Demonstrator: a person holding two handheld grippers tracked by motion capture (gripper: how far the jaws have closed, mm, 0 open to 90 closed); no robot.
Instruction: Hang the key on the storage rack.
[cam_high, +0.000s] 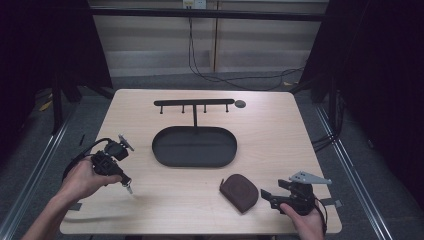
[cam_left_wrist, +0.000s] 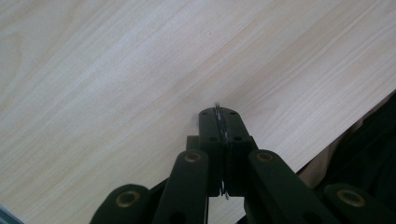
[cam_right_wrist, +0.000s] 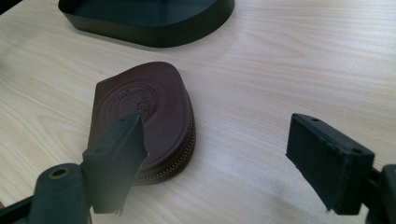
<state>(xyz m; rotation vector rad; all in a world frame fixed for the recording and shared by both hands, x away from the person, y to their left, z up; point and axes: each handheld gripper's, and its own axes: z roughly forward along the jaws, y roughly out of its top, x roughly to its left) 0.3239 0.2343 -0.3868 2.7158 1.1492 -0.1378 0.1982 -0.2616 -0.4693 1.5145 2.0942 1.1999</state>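
A brown leather zip pouch (cam_high: 239, 192) (cam_right_wrist: 149, 107) lies flat on the table near the front. My right gripper (cam_high: 266, 196) (cam_right_wrist: 219, 158) is open just to its right, low over the table. One jaw overlaps the pouch's edge in the right gripper view and the other stands over bare wood. My left gripper (cam_high: 128, 185) (cam_left_wrist: 219, 122) is at the front left, pointing down at the table. It is shut on a thin metal piece (cam_left_wrist: 218, 116), whose small silvery end (cam_high: 130, 190) pokes out below the tips. What the piece is cannot be made out.
A black oval tray (cam_high: 194, 159) (cam_right_wrist: 154, 35) sits mid-table, with a black hook rack (cam_high: 194, 102) rising from its back. A small dark disc (cam_high: 240, 104) lies by the rack's right end. Bare wood (cam_left_wrist: 116, 70) lies under the left gripper, and cables run over the floor behind the table.
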